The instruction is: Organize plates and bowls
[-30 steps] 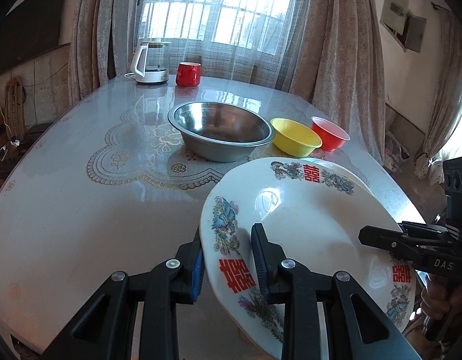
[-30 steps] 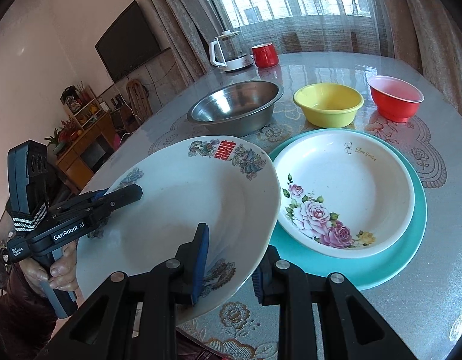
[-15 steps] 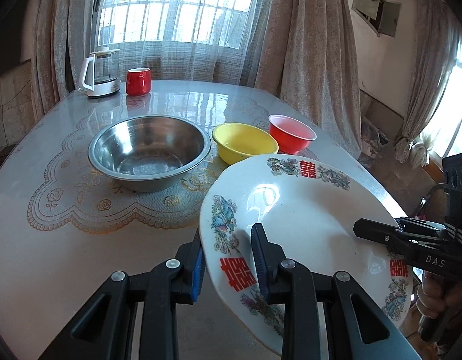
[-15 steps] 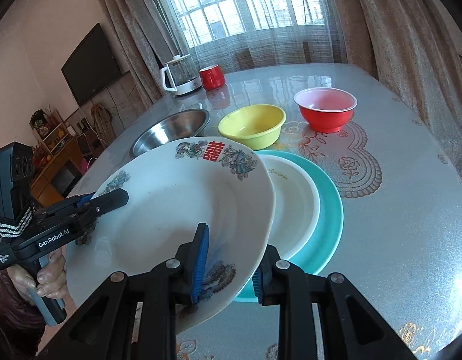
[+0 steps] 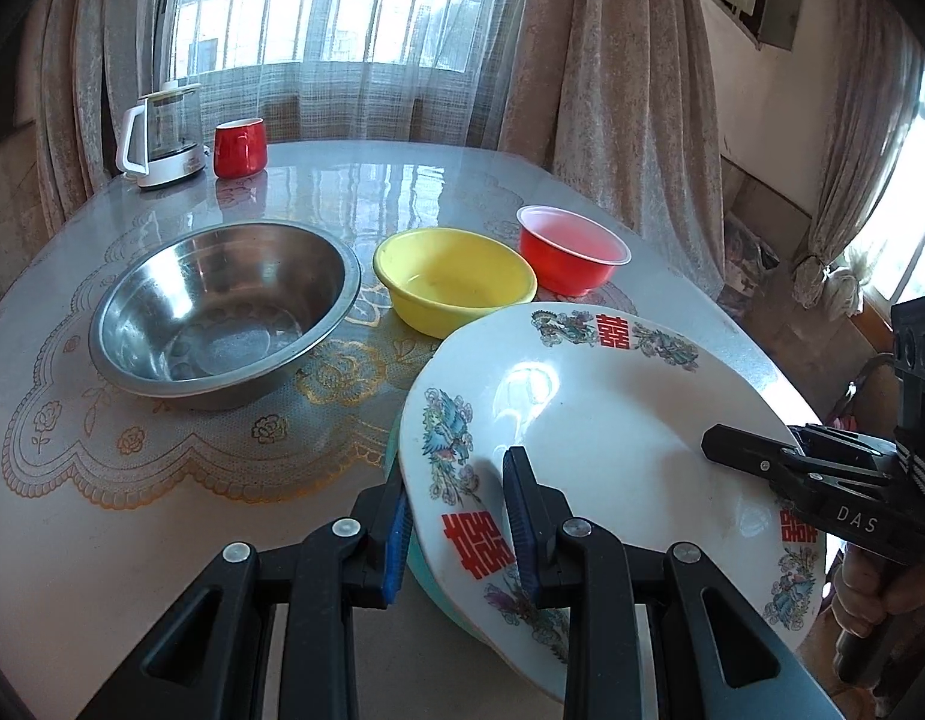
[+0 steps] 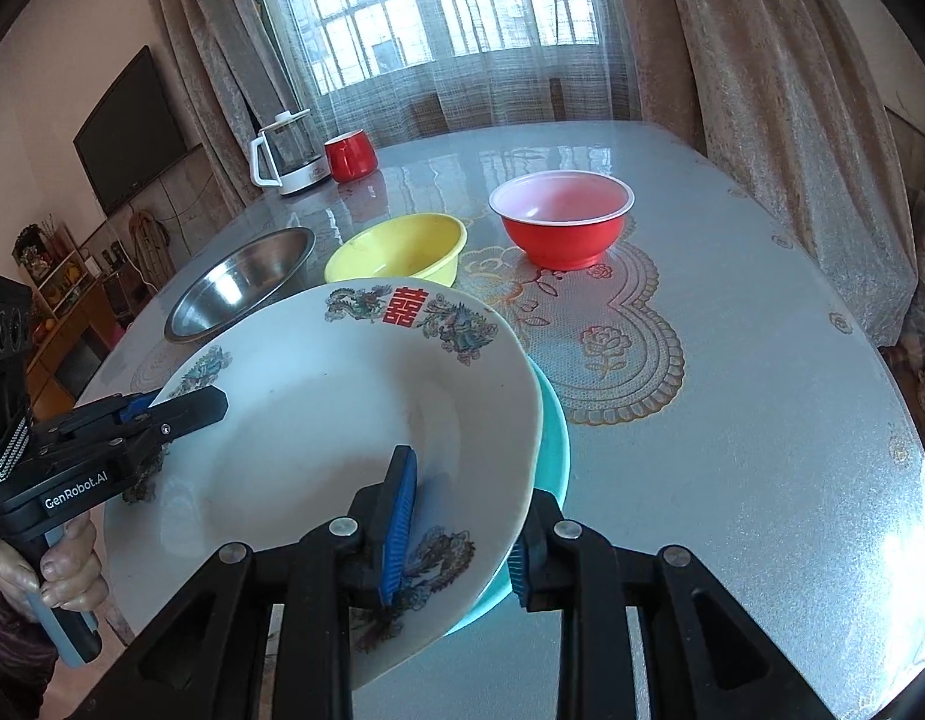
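A large white plate with red characters and bird motifs (image 5: 600, 420) (image 6: 318, 420) is held by both grippers at opposite rims. My left gripper (image 5: 459, 525) is shut on its near rim; it shows in the right wrist view (image 6: 162, 414) at the plate's left edge. My right gripper (image 6: 462, 531) is shut on the other rim; it shows in the left wrist view (image 5: 756, 456). The plate hovers tilted over a teal plate (image 6: 552, 444), which hides the rose plate. A steel bowl (image 5: 222, 312), yellow bowl (image 5: 453, 279) and red bowl (image 5: 573, 249) stand behind.
A glass kettle (image 5: 162, 135) and a red mug (image 5: 240, 147) stand at the far left of the glossy table (image 6: 732, 360). Curtains and a window lie behind. A TV (image 6: 132, 126) and shelves are off the table's left side.
Both grippers have carried the white plate to the right, over the teal plate; it now covers the rose plate that showed a second ago.
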Tool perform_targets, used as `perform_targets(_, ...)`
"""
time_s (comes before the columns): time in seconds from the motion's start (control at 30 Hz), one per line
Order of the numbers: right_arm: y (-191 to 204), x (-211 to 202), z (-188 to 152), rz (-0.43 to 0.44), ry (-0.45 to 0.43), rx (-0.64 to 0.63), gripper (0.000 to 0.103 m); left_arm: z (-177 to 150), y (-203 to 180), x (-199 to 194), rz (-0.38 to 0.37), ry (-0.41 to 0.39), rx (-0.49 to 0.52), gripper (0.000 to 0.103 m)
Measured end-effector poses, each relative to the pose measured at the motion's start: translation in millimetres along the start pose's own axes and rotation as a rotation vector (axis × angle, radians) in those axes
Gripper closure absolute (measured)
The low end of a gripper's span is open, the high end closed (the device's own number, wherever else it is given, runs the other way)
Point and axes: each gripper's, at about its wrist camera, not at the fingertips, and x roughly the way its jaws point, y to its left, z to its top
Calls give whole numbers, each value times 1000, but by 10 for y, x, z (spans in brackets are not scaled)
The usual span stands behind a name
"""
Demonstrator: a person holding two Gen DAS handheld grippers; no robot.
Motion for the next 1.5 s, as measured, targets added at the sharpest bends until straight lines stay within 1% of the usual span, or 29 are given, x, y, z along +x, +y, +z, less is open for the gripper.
perform_targets(0.3,-30,149,-2,-56,12,-22,75,-19,8,186,15,33,-13,74)
perform_targets(0.5,-16,210,-21,-58,3,-29,74,-36,54,221,32,36,-23,74)
perform_targets(0.63,-50,231,-28,-50,-5,-2,74,-44,26,212,50,28,-10,73)
perform_targets(0.8,-27,232,-18,-63,-4,-6,72,-39,19,208,63,31,-15,73)
perform_targets(1.0,-40,197,-25,-50,6,15,70,-45,45,134,65,11,-31,73)
perform_targets(1.2,-68,71,-75,-36,-16,55,70,-68,56,-32,68,-24,-32,73)
perform_targets(1.4,-56,-88,-155,-42,-44,77,70,-195,58,-116,58,-20,-44,73)
perform_targets(1.5,-47,-100,-203,-42,-47,83,71,-234,19,-150,52,-21,-34,73)
